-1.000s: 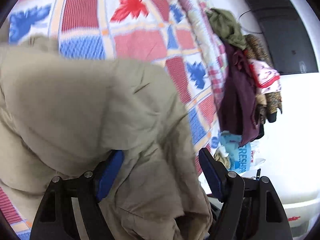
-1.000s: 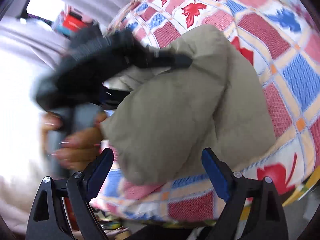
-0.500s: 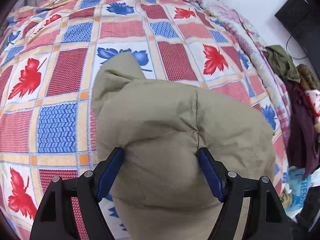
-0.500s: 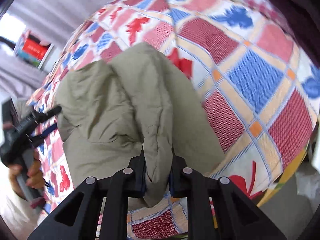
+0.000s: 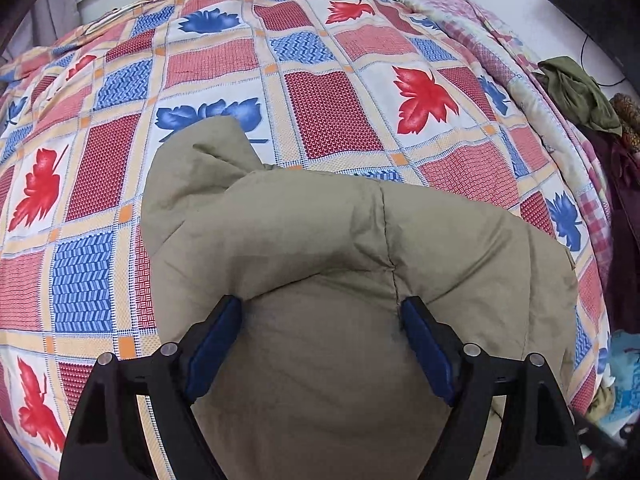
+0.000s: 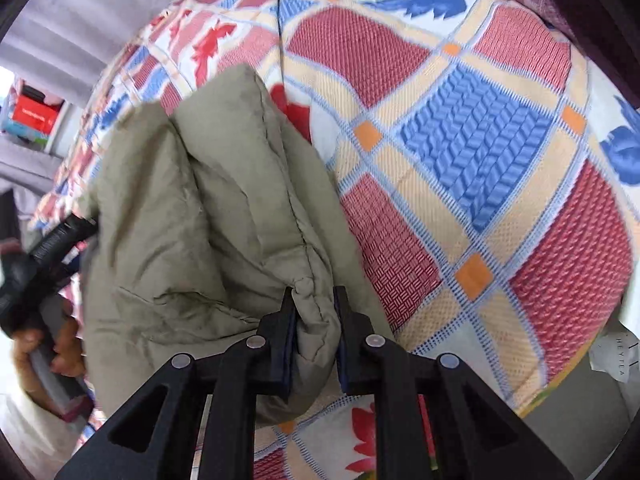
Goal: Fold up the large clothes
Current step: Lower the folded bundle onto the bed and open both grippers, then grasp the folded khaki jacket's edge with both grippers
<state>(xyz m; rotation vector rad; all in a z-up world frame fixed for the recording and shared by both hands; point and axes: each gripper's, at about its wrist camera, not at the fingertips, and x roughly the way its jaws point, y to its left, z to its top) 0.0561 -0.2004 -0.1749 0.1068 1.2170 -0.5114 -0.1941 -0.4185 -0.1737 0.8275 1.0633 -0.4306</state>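
Note:
A puffy olive-khaki jacket (image 5: 320, 232) lies bunched on a bed with a red, blue and cream leaf-patterned bedspread (image 5: 332, 112). My left gripper (image 5: 322, 302) points down on the jacket's near bulk. Its jaws are opening, and the padded fabric still fills the gap and touches both blue pads. In the right wrist view the jacket (image 6: 180, 208) lies to the left, and my right gripper (image 6: 314, 292) is shut on a thick seamed fold of it near the bed's edge. The left gripper (image 6: 40, 252) shows there at far left, held by a hand (image 6: 48, 352).
A heap of other clothes (image 5: 576, 92) hangs off the bed's right side below a black screen (image 5: 600, 0). A shelf with red boxes (image 6: 34, 114) stands beyond the bed. A white bag (image 6: 616, 352) sits by the bed's corner at the right.
My right gripper went from wide open to shut on a jacket fold and moved closer to the bedspread. The left gripper tipped downward, and the jacket settled lower on the bed.

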